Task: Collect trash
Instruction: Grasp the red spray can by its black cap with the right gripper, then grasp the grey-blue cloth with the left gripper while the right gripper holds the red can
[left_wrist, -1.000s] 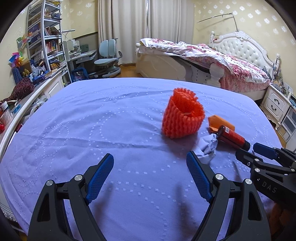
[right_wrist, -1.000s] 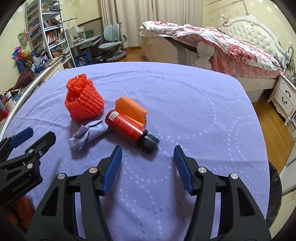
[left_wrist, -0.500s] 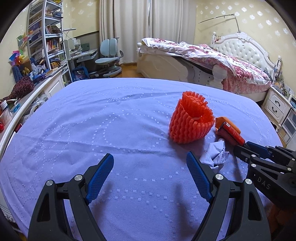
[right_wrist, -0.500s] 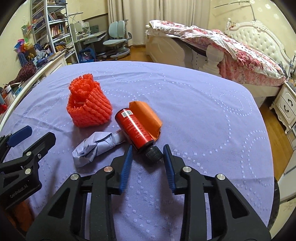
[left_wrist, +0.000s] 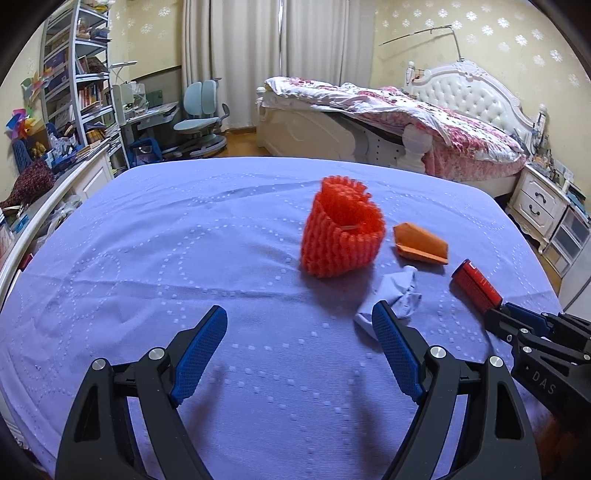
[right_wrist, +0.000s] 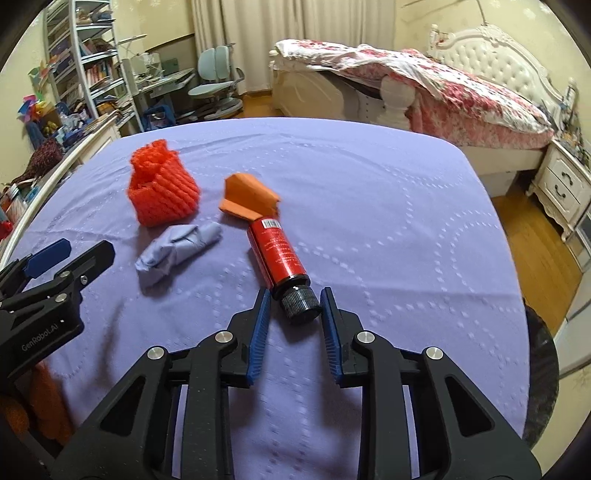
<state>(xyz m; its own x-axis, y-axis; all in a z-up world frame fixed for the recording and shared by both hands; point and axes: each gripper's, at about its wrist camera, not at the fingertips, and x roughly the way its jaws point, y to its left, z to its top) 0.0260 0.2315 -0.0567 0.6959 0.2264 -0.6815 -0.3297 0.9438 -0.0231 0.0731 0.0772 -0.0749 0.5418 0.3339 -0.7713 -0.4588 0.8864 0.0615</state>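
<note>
A red bottle (right_wrist: 281, 255) with a black cap lies on the purple tablecloth (right_wrist: 369, 206); it also shows in the left wrist view (left_wrist: 476, 286). My right gripper (right_wrist: 295, 314) is closed on the bottle's cap end, pads touching the cap on both sides. An orange foam net (right_wrist: 160, 194) (left_wrist: 341, 234), an orange carton piece (right_wrist: 249, 201) (left_wrist: 419, 243) and a crumpled lilac tissue (right_wrist: 177, 249) (left_wrist: 391, 299) lie beyond. My left gripper (left_wrist: 301, 350) is open and empty above the cloth, left of the tissue.
A bed (left_wrist: 406, 122) stands behind the table, a nightstand (left_wrist: 543, 199) at right. Shelves (left_wrist: 81, 92), a desk and a chair (left_wrist: 201, 118) stand at back left. The table's right edge (right_wrist: 517, 295) drops to a wooden floor.
My right gripper closed around the bottle's cap end and drew the bottle away from the carton piece, turning it lengthwise. The left gripper stayed open and shifted a little.
</note>
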